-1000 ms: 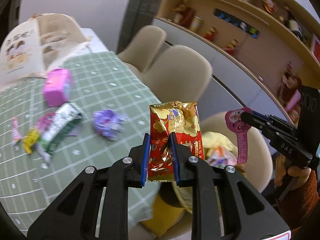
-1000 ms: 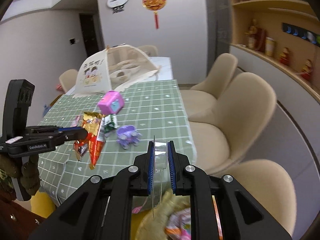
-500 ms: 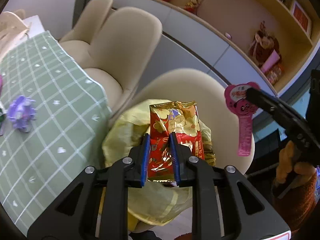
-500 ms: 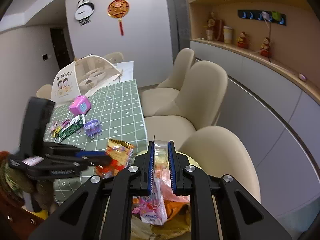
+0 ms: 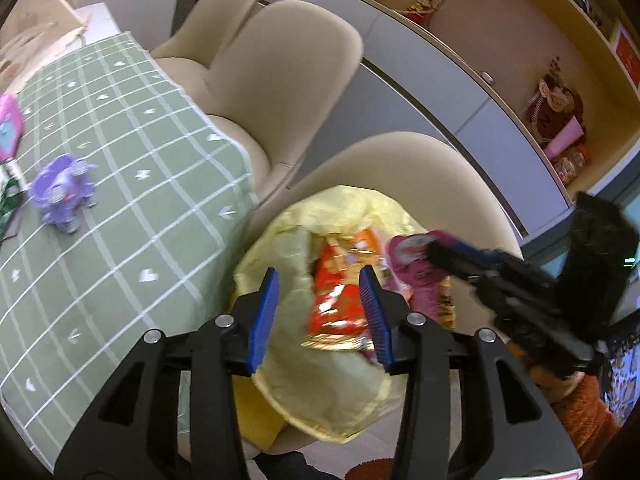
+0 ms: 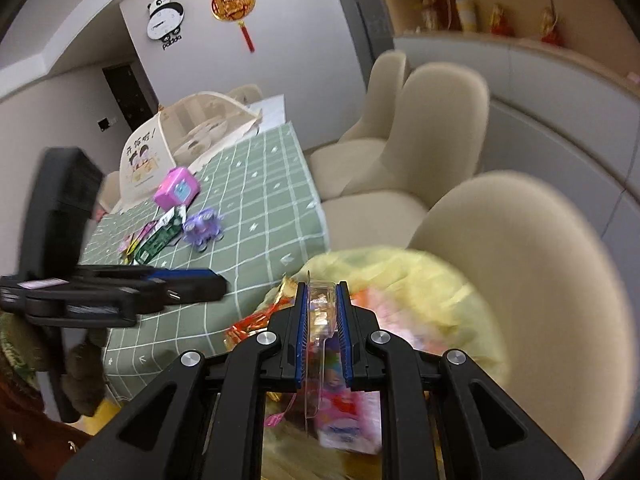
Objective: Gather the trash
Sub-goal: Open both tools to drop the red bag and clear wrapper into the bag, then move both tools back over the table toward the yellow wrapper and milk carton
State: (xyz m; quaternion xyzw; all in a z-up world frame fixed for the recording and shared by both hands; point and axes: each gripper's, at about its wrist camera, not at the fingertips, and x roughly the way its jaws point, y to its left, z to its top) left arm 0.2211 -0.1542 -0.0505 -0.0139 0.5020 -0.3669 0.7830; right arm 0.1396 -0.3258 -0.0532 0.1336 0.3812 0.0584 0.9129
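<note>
A yellow trash bag (image 5: pixel 320 396) sits open on a beige chair seat. My left gripper (image 5: pixel 320 316) hovers over its mouth with jaws opening. The red and gold snack wrapper (image 5: pixel 336 300) lies loose between and beyond the blue pads, touching neither, inside the bag. My right gripper (image 6: pixel 322 332) is shut on a clear and pink blister pack (image 6: pixel 320 316), which hangs over the bag (image 6: pixel 432 280). In the left wrist view that pink pack (image 5: pixel 408 252) is at the bag's right rim in the right gripper (image 5: pixel 434 250). The right wrist view shows the left gripper (image 6: pixel 218 286) side on and the red wrapper (image 6: pixel 248 326).
A table with a green checked cloth (image 5: pixel 120 200) stands left of the bag. It bears a purple toy (image 5: pixel 64 192), a pink box (image 6: pixel 176 192), several wrappers (image 6: pixel 154 236) and a mesh food cover (image 6: pixel 192 136). Two more beige chairs (image 5: pixel 280 72) stand behind. Shelves line the wall.
The left jaws have spread and let go of the red wrapper, which has dropped into the bag. Both grippers have come down over the bag, the right one still holding the pink pack.
</note>
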